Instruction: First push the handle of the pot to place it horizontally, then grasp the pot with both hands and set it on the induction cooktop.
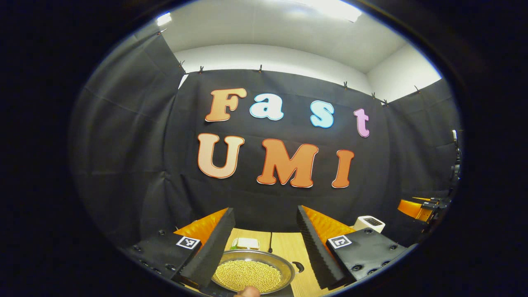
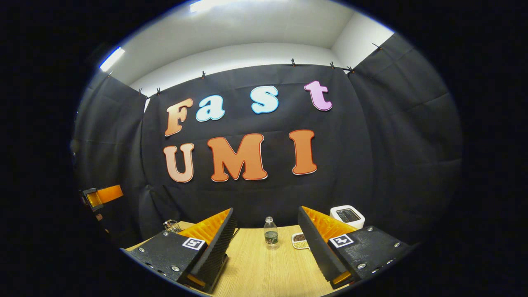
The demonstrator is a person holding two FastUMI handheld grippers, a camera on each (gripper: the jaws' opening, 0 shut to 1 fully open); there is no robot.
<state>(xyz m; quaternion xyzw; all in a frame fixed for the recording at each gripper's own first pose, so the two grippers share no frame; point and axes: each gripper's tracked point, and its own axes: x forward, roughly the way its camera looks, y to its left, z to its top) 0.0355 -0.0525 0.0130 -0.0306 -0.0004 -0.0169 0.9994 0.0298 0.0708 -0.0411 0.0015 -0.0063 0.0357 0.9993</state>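
Observation:
A shallow metal pot [image 1: 251, 272] full of yellow beans sits on the wooden table [image 1: 288, 247], low in the left gripper view. It lies between and just beyond my left gripper's [image 1: 265, 214] fingers, which stand open and apart from it. A small black loop handle [image 1: 298, 267] sticks out on the pot's right side. A dark surface [image 1: 286, 291] shows under the pot's near rim; I cannot tell what it is. My right gripper [image 2: 266, 214] is open over bare table [image 2: 264, 268] with nothing between its fingers. It also appears at the far right as the orange gripper [image 1: 418, 208].
Behind the pot lie a white and green block [image 1: 246, 243] and a thin cable [image 1: 271, 243]. A white appliance [image 2: 347, 215] stands at the back right. A small water bottle [image 2: 270, 232], a dish of beans [image 2: 300, 241] and a shiny object [image 2: 172, 225] stand near the wall.

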